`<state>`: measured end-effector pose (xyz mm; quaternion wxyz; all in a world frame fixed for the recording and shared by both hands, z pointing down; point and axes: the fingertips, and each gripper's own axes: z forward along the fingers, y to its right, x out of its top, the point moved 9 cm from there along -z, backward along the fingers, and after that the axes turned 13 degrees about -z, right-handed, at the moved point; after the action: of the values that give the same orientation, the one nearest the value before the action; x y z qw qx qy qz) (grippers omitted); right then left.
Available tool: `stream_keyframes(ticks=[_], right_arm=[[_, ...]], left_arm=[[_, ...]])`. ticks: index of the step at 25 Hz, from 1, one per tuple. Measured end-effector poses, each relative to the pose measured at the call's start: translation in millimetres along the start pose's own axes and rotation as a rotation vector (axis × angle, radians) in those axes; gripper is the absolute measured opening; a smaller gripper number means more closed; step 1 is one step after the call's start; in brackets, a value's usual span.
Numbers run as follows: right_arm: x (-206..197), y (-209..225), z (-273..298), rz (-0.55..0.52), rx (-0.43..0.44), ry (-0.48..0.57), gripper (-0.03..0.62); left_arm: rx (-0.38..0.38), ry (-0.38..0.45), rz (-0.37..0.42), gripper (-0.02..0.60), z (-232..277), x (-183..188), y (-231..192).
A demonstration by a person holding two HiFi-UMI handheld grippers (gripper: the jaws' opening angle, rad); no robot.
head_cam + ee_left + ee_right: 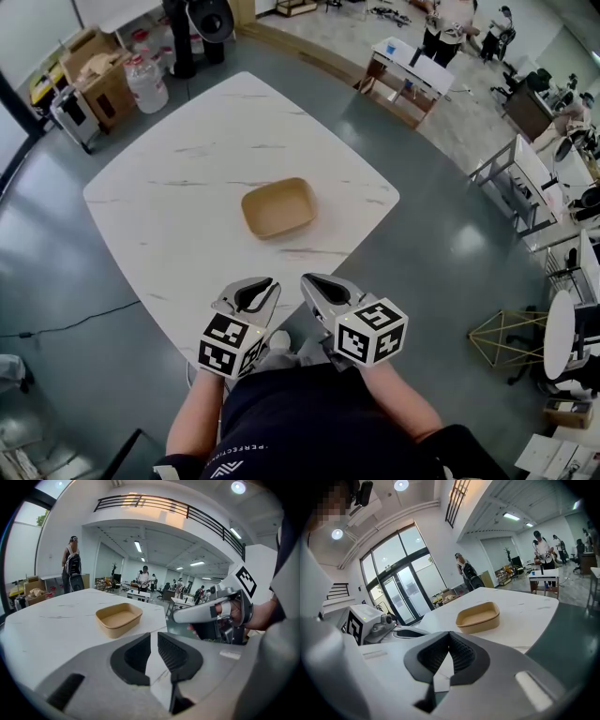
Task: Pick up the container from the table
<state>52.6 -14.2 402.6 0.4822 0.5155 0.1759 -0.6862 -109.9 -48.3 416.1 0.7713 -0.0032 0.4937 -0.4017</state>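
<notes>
The container (277,207) is a shallow tan paper tray with nothing in it, lying flat near the middle of the white marble table (169,187). Both grippers hover side by side over the table's near edge, well short of the tray. My left gripper (262,286) has its jaws a narrow slit apart with only the tabletop showing between them; its view shows the container (118,618) ahead and slightly left. My right gripper (314,283) has its jaw tips touching and holds nothing; its view has the container (478,617) ahead and slightly right.
Cardboard boxes (98,70) and water jugs (147,82) stand on the floor beyond the table's far left corner. A wooden desk (405,80) sits at the far right. A cable (66,323) lies on the grey floor to the left. People stand in the background.
</notes>
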Motion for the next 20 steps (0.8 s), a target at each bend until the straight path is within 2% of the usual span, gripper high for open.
stream_keyframes(ticks=[6,12,20], right_arm=[[10.3,33.8,15.2,0.003,0.003,-0.006,0.002],[28.4,67.1,29.6,-0.028,0.072,-0.039,0.002],[41.6,105.3,46.3,-0.061,0.171,-0.105,0.002]], left_arm=[[0.042,-0.004,0.029,0.058,23.2,14.9,-11.0],[0.096,0.005,0.062,0.091,45.5,34.8,-15.2],[0.146,-0.109,0.179,0.103,85.7,51.2,-23.0]])
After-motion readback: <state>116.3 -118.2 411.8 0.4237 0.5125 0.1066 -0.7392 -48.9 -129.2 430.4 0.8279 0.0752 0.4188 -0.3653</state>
